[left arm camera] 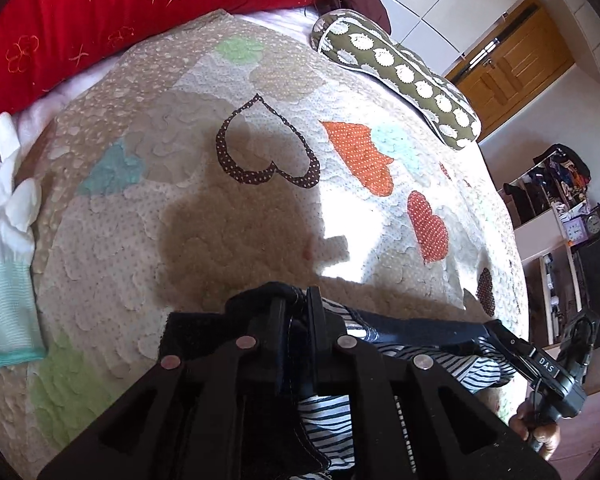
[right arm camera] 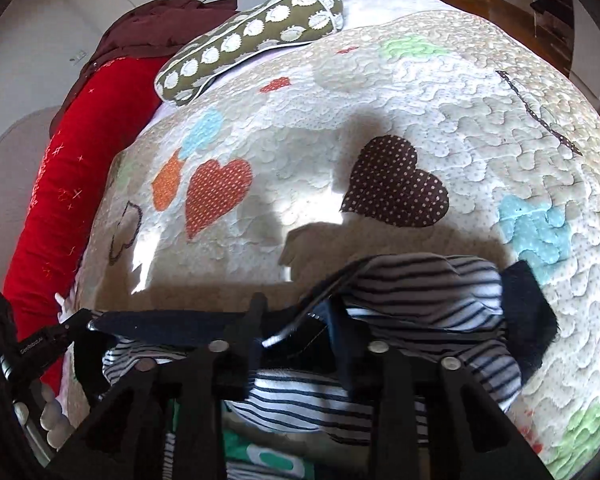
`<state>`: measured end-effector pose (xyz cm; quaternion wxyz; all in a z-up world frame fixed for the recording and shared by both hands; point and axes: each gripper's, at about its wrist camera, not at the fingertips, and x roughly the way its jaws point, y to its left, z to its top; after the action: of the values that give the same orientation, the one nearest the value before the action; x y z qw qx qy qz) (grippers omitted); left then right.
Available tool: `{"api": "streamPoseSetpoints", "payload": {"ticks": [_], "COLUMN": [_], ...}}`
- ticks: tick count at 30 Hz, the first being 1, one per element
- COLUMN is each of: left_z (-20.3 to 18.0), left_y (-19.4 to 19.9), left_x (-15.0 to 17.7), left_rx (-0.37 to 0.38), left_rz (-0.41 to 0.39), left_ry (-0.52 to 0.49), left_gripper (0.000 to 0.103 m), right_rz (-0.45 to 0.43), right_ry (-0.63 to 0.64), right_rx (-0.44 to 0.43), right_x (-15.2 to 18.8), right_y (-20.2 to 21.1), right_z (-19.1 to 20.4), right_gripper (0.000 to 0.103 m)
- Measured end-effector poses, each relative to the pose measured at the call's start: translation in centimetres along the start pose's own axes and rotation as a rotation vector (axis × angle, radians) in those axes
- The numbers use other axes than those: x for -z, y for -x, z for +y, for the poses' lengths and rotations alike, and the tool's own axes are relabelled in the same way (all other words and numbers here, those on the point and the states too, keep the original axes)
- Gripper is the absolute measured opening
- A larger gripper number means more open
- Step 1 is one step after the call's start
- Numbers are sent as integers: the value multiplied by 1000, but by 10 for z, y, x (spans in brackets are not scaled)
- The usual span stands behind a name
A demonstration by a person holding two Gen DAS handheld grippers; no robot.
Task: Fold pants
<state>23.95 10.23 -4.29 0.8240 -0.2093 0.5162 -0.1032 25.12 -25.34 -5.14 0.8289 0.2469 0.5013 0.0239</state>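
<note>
The pants (left arm camera: pixel 332 412) are white with thin dark stripes and a dark navy waistband (left arm camera: pixel 424 332). My left gripper (left arm camera: pixel 296 300) is shut on the waistband at one end. My right gripper (right arm camera: pixel 296 312) is shut on the waistband (right arm camera: pixel 172 324) further along, with striped cloth (right arm camera: pixel 428 292) bunched over its right finger. The waistband is stretched between the two grippers, held just above the quilt. The right gripper shows at the right edge of the left wrist view (left arm camera: pixel 500 330). The left gripper shows at the left edge of the right wrist view (right arm camera: pixel 88 320). Most of the pants hang below, hidden.
A quilted bedspread (left arm camera: pixel 228 128) with heart patches covers the bed. A long red pillow (left arm camera: pixel 80 24) and an olive bolster with white dots (left arm camera: pixel 400 76) lie at its far side. A white glove (left arm camera: pixel 8 248) lies at the left. Shelves (left arm camera: pixel 552 216) stand beyond the bed's right edge.
</note>
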Motion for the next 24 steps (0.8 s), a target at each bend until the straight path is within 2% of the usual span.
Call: {"api": "streamPoseSetpoints", "payload": {"ticks": [3,6,10,12,14,16,19,24], "left_z": [8,12,6,-1,-11,-21,-31,-40], "left_y": [9,25,51,69,88,105,124,134], "left_x": [0,5,18,32,50,71,101,147], "left_rx": [50,46,49,36,8,-25,-74,-195], "left_rz": [-5,-30,-66,-98,-137,-174,-221,-297], "left_ry": [12,33,40,16,-24,-68,-118,-161], "left_gripper": [16,24,27,34,43,49,60,61], "right_rz": [-76,-112,-107,-72,-15,5,-42,-159], "right_ry": [-52,-62,114,178,165,120,64,72], "right_rx": [-15,2,62,75,107,186,178,149], "right_x": [-3,4,31,44,48,50,55,93], "right_y": [16,40,55,49,33,22,38,94], "right_z": [-17,-28,-12,-3,-8,-23,-32,-26], "right_gripper": [53,53,48,48,48,44,45,49]}}
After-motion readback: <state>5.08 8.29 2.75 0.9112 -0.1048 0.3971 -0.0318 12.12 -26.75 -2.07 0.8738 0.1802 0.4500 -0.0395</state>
